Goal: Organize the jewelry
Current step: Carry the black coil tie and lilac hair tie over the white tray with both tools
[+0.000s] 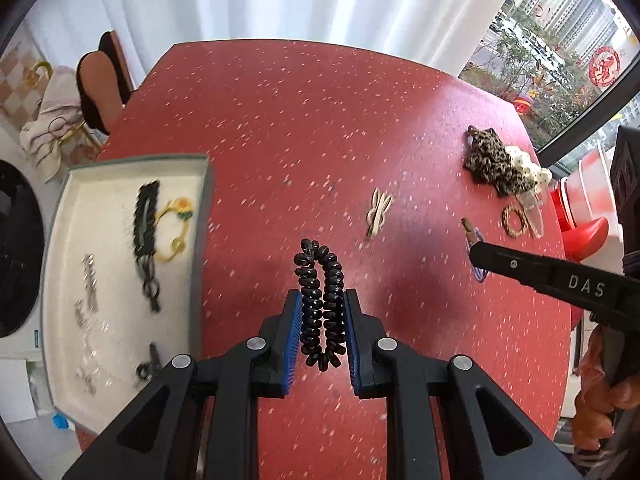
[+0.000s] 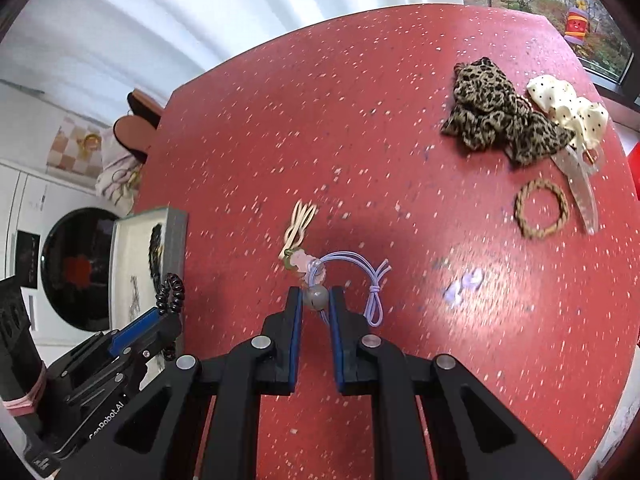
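Right now a black spiral hair tie [image 1: 320, 304] is hanging pinched between the blue pads of the left tool [image 1: 322, 300], its coils looping up past the fingertips, above the red speckled surface [image 1: 304, 128]. The right tool [image 2: 316, 300] is gripping a lilac elastic hair tie [image 2: 374, 280] by its grey bead, with a small pink charm sitting just above the fingertips and the knotted loop trailing off to the right. Both tools are standing narrow, each closed on its own piece.

To the left, a grey-rimmed tray [image 1: 202, 216] with a white lining is resting on the surface, already holding a black lace band [image 1: 145, 232], a yellow cord bracelet [image 1: 176, 228] and several small silvery pieces that are too blurred to name. Between the tools, a cream hair clip [image 1: 378, 216] is lying on the surface. Farther right, a leopard-print scrunchie [image 2: 492, 116] is touching a cream polka-dot bow [image 2: 572, 108], with a clear claw clip [image 2: 580, 192] and a braided tan ring [image 2: 542, 214] near them.
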